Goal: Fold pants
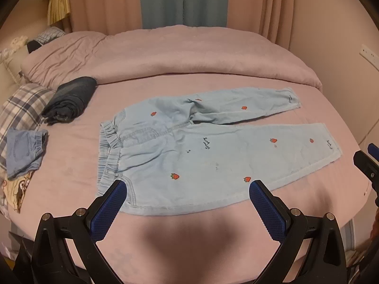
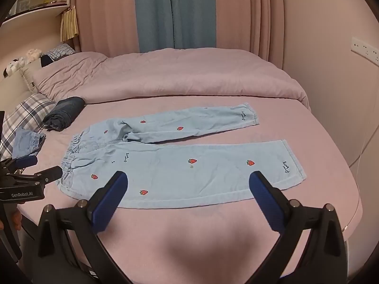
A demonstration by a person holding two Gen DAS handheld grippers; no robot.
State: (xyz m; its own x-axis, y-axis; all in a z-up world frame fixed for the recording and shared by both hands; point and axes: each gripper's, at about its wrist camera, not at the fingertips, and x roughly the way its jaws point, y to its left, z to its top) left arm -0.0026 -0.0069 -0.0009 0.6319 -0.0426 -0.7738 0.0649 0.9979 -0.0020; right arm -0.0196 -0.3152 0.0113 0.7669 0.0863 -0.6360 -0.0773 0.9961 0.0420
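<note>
Light blue denim pants with red strawberry patches lie flat on the pink bed, waistband at the left, both legs spread toward the right. They also show in the right wrist view. My left gripper is open and empty, hovering over the near edge of the pants by the waistband. My right gripper is open and empty, hovering over the near leg. The left gripper also shows at the left edge of the right wrist view; the right gripper shows at the right edge of the left wrist view.
A rolled dark denim garment and a small blue folded garment lie at the left by a plaid pillow. A bunched pink duvet crosses the back of the bed. Curtains hang behind.
</note>
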